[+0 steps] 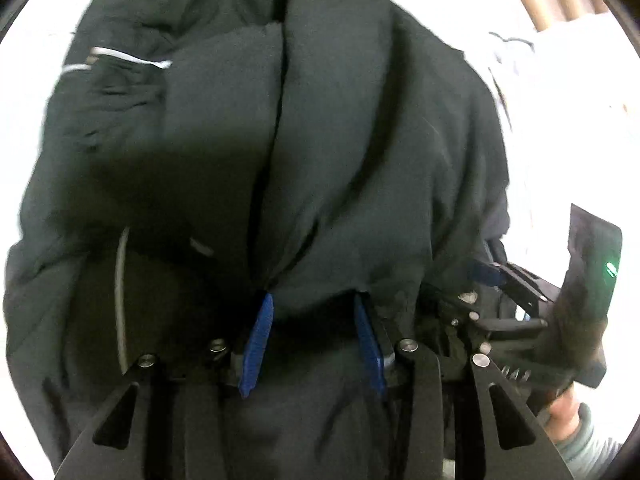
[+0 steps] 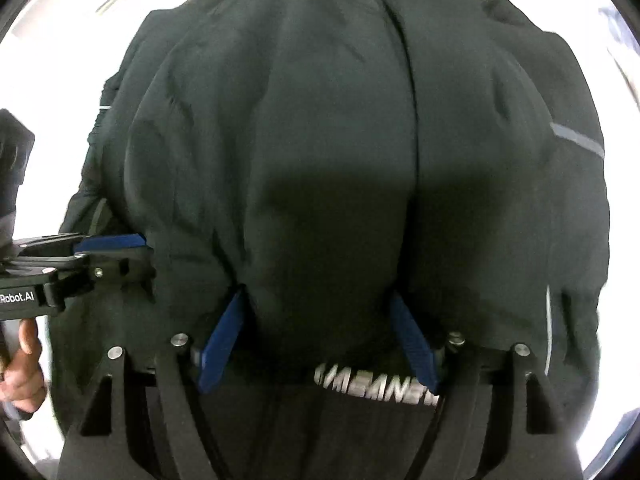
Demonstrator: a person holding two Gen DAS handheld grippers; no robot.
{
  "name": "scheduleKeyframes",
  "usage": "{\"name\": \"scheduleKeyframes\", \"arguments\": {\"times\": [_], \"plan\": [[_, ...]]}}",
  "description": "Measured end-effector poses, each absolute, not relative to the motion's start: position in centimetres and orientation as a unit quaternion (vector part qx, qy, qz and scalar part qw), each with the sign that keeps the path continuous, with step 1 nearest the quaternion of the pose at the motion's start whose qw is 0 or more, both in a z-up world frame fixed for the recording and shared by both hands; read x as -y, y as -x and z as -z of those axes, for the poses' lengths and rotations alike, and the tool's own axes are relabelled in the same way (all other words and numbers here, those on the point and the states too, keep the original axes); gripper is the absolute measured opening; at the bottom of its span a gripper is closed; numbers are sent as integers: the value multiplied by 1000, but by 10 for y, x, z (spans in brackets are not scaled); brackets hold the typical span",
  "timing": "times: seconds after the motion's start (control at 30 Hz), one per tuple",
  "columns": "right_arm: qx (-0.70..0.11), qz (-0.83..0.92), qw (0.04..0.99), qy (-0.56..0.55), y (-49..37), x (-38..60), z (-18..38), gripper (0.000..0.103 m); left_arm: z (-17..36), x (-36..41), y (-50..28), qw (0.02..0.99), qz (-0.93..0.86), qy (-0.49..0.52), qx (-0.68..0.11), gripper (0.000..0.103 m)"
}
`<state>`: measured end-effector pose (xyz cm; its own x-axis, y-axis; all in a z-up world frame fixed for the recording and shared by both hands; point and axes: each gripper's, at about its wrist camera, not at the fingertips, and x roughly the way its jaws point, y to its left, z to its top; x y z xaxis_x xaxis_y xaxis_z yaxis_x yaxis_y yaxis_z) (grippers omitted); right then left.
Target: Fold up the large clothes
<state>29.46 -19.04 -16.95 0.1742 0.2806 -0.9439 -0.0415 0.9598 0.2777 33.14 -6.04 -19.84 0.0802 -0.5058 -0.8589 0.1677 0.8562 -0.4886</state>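
The dark jacket (image 1: 304,152) lies bunched on a white table (image 1: 568,128), filling most of both views; bare white shows around its far and side edges, widest on the right of the left wrist view and along the left of the right wrist view (image 2: 52,80). The left hand-held gripper (image 1: 316,316) points steeply down, its blue pads (image 1: 260,340) sunk into a fold of the jacket and clenched on a thick ridge of cloth; the right hand-held gripper (image 2: 316,320) also points steeply down, its blue pads (image 2: 222,340) spread wide with a hump of jacket bulging between them, and whether they press the cloth I cannot tell. The left wrist view shows the right hand-held gripper from the side with a green light on its body and a hand (image 1: 564,408) in a grey sleeve beneath; the right wrist view alone shows silver lettering (image 2: 372,386) on the jacket near the pads, and the person's left hand (image 2: 22,364) at the left edge.
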Motion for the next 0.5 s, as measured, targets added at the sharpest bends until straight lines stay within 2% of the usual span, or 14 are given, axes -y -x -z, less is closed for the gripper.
{"name": "scheduleKeyframes", "arguments": {"times": [0.37,0.5], "plan": [[-648,-54,740,-171,-187,254,161,77,178,-23,-263,741,162,154,-633,44],[-649,-32,736,-191,-177,277,164,77,157,-55,-251,759,141,150,-617,44]]}}
